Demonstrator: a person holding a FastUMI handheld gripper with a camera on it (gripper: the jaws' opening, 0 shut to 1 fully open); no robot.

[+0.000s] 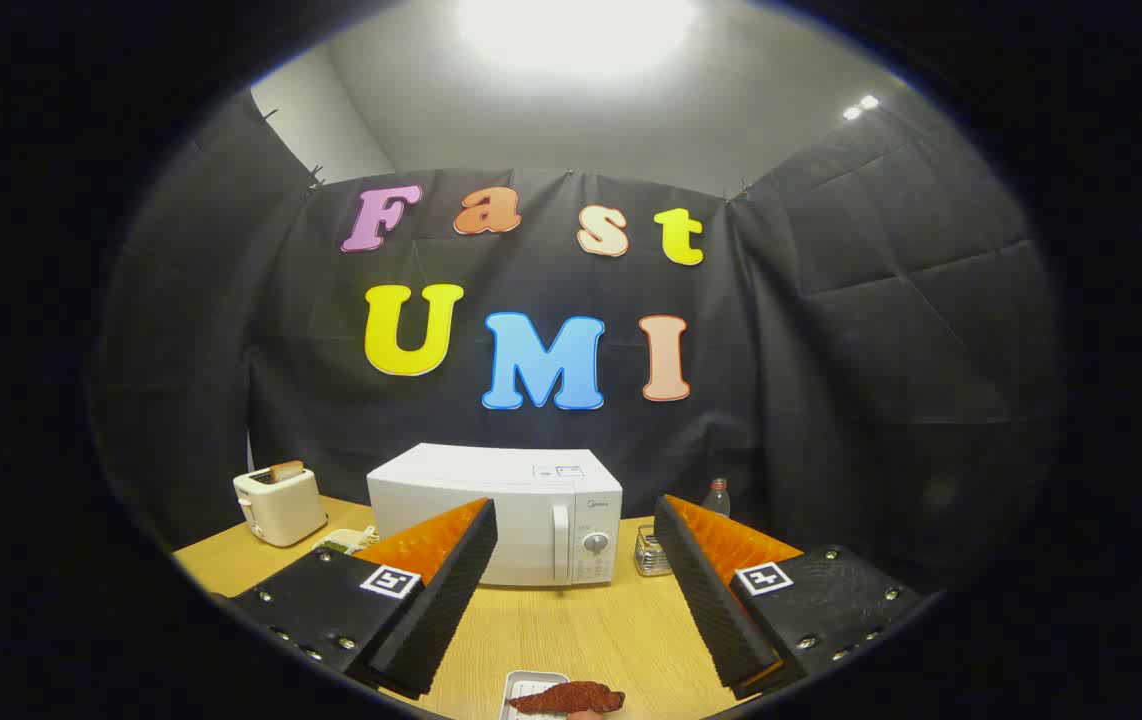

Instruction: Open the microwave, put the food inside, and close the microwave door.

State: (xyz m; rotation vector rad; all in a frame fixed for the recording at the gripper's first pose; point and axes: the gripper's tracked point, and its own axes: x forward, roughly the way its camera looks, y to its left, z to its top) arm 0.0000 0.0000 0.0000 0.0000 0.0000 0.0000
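A white microwave (521, 520) stands on the wooden table (571, 625), beyond my fingers, with its door shut and its handle (561, 543) and dial on the right side. My gripper (576, 535) is open, held above the table, with nothing between its fingers. Close below, between the fingers, a small white tray (523, 692) carries a reddish-brown piece of food (568, 698).
A cream toaster (279, 505) with a slice of bread in it stands left of the microwave. A small glass holder (651, 552) and a clear bottle (718, 497) stand to the microwave's right. A small item with green (346, 543) lies by the toaster.
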